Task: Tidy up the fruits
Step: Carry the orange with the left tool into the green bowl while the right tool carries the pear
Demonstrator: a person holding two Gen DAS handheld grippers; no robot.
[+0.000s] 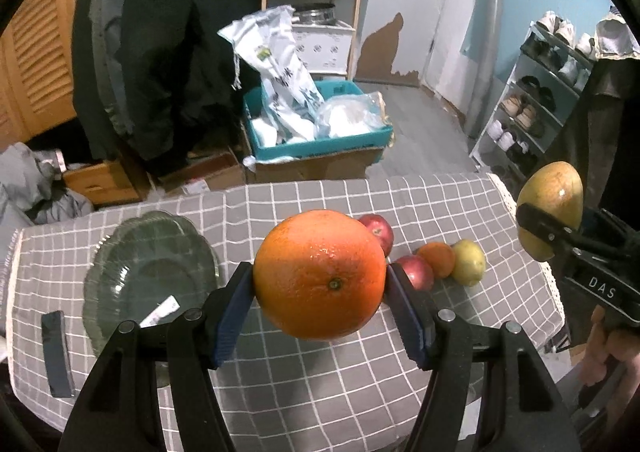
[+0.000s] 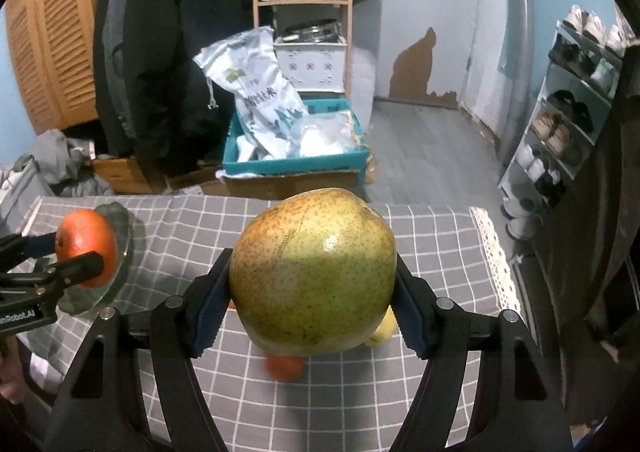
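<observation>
1. Two fruits are riding in my grippers at once. My left gripper [image 1: 320,284] is clamping a large orange [image 1: 320,274] between its blue pads [image 1: 234,316], and my right gripper [image 2: 314,280] is squeezing a speckled green-yellow pear [image 2: 314,272] the same way. Both fruits are hanging above the checked cloth [image 1: 320,392].

2. I am judging the pear as the riskier hold: it is round, glossy and wider than the pad faces, so any loosening could be letting it roll out forward.

3. The orange is gripped near its widest girth, with its dimpled skin and small green stem scar facing the camera. A tilt of my wrist could be sliding it off the pads.

4. Taking the glass plate [image 1: 152,276] as my landmark: the orange is floating just right of it, and the pear well to its right.

5. I am reckoning the plate is the goal. Setting fruit down hard could be chipping the glass or sending it skidding.

6. Four fruits are still waiting far right of the plate: two red apples [image 1: 378,230], a small orange [image 1: 438,258] and a lemon [image 1: 470,262]. Swinging low could be knocking them off the cloth.
</observation>
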